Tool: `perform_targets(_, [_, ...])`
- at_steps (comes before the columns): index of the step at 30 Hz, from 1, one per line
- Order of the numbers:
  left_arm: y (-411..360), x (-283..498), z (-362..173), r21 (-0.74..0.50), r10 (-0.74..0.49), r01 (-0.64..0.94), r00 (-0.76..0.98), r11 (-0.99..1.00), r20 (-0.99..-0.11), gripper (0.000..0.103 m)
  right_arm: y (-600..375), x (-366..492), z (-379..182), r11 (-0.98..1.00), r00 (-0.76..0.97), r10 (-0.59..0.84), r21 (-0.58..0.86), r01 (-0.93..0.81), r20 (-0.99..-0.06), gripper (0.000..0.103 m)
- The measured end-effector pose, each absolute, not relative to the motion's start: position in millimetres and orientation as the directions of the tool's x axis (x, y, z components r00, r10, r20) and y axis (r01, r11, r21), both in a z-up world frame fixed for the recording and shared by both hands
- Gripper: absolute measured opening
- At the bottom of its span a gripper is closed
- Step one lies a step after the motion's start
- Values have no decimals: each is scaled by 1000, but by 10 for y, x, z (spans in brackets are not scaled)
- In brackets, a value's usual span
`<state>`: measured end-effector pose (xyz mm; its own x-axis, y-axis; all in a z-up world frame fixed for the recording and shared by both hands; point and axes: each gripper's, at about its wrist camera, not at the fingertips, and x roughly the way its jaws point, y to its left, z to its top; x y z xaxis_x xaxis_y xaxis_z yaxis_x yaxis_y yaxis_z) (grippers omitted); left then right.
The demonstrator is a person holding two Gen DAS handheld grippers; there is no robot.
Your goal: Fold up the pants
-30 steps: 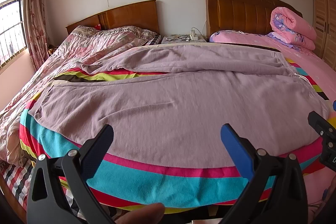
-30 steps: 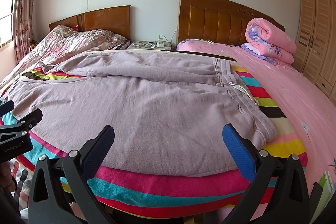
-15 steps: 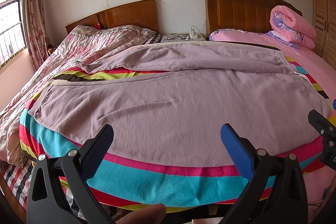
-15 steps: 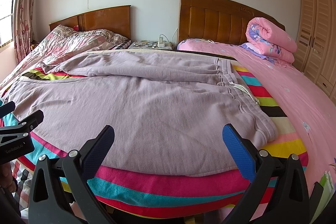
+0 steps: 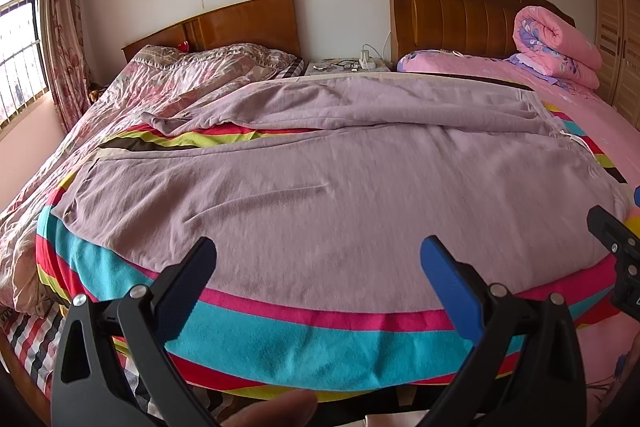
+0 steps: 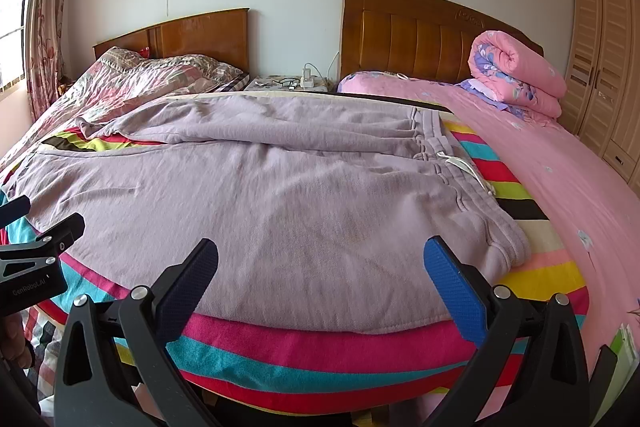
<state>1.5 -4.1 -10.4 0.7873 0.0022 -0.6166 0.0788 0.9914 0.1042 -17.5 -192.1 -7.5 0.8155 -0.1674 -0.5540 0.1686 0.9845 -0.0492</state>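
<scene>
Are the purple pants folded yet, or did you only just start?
Just starting. Done: the pants lie spread flat on the striped blanket. In hand: nothing; the left gripper and right gripper hover with jaws open. Left: every fold.

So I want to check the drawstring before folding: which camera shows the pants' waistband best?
The right wrist view: the waistband and white drawstring lie in plain sight. The left wrist view squeezes the waistband against its right edge.

A bed [image 6: 560, 195] with a pink sheet is carrying a striped blanket [image 6: 304, 351] spread across its near end. Lilac pants [image 6: 280, 203] are lying flat on the striped blanket, and a rolled pink quilt [image 6: 520, 75] is sitting near the headboard [image 6: 408, 35].
</scene>
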Motion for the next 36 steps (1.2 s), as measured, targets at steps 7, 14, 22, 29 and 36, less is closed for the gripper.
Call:
perform_targets(7, [-48, 24, -113, 106, 3, 80, 783, 991, -622, 102, -1919, -168, -90, 984, 815, -167, -49, 169, -555, 99])
perform_targets(14, [-50, 15, -138, 103, 1, 82, 781, 991, -625, 102, -1922, -166, -96, 984, 814, -168, -47, 170, -556, 99])
perform_targets(22, [-50, 60, -198, 101, -4, 90, 765, 991, -644, 102, -1874, -221, -223, 985, 817, -158, -34, 167, -554, 99])
perform_targets(29, [-47, 127, -277, 99, -9, 99, 751, 990, -660, 102, -1922, -158, -246, 987, 820, -139, -6, 164, -555, 99])
perform_targets(36, [-79, 260, -275, 127, -3, 112, 759, 986, -651, 102, -1973, -63, -169, 988, 835, -111, 33, 153, -538, 99])
